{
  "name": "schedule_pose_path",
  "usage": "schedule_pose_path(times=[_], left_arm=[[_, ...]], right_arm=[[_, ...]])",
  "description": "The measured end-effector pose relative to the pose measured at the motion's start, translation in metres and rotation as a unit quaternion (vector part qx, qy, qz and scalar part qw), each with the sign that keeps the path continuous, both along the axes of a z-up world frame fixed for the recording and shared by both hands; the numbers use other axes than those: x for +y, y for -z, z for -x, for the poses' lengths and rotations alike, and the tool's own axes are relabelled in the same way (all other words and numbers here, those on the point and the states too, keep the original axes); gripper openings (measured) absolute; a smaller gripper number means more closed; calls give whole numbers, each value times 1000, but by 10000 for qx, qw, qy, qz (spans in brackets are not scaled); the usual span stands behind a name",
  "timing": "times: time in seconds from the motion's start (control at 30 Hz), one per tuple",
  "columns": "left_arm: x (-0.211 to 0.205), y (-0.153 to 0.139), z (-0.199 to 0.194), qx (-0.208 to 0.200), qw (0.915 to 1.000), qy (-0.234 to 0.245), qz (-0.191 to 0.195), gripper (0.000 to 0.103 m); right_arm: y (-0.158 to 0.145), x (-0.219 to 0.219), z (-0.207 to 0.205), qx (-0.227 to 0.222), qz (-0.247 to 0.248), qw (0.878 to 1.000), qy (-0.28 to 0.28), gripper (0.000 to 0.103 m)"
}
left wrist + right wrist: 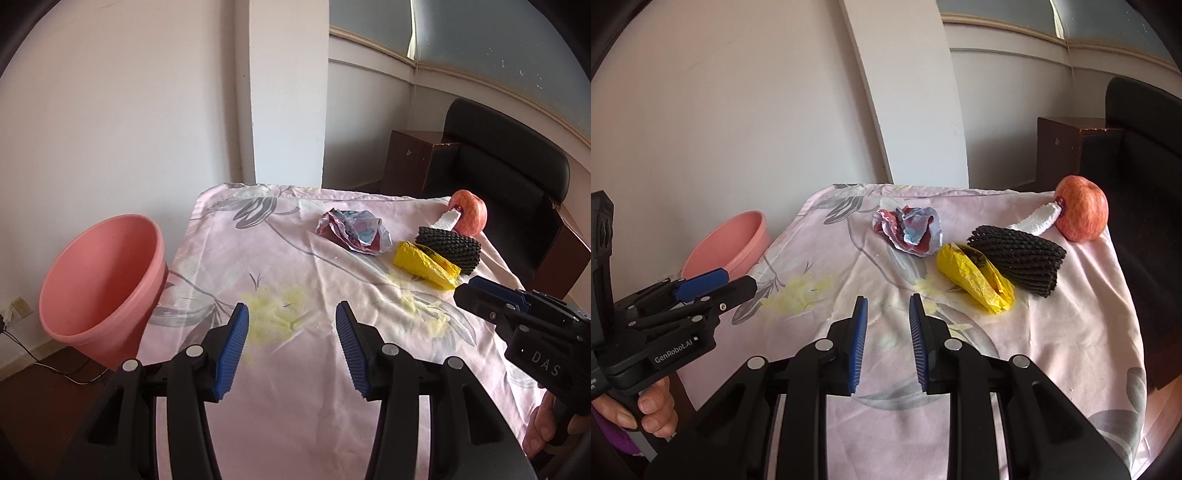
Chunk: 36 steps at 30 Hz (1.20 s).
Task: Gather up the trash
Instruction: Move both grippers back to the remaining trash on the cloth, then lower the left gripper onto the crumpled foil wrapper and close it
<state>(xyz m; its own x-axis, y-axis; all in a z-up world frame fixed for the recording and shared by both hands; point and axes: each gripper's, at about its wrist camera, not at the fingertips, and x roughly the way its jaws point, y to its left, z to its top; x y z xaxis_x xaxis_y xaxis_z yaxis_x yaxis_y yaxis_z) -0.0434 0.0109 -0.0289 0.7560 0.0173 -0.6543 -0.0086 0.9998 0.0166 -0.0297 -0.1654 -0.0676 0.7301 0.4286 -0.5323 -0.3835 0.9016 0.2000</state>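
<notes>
On the pink flowered cloth [295,387] lie a crumpled red, blue and white wrapper [354,232] [908,230], a yellow wrapper [424,264] [975,277], a black foam net [448,247] [1019,258] and a white foam strip [445,219] [1034,221]. A red apple [469,216] [1080,214] sits at the far right corner. My left gripper [291,314] [738,280] hovers wide open over the near middle of the cloth, holding nothing. My right gripper [889,304] [467,288] stands narrowly open and bare, just short of the yellow wrapper.
A pink plastic bin [103,280] [731,243] stands off the table's left edge, by the wall. A black chair [509,166] and a brown cabinet [410,158] stand behind the table's right side. A cable [44,365] runs on the floor at the left.
</notes>
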Motion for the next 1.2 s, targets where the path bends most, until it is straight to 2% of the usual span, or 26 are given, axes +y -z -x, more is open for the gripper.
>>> schedule_pose_path(times=[0.13,0.3,0.43,0.8,0.97,1.2], left_arm=[[-13,-2,-2,-1,9998,163,-68,48],[-25,-4,-6,-11,9995,290,-98,48],[-33,-2,-11,73,9993,361,-117,48],[-42,9,-43,271,9988,349,-195,48],[-38,19,-68,483,9984,272,-67,48],[-25,26,-114,635,9971,-22,413,48]], right_arm=[[1,-12,3,9,-114,9998,133,24],[-1,-15,8,-86,386,9983,427,24],[1,-19,8,-109,461,9980,430,24],[10,-59,-11,161,-39,9969,775,24],[11,-73,-26,190,-180,9958,872,24],[20,-78,-46,405,-279,9950,867,24]])
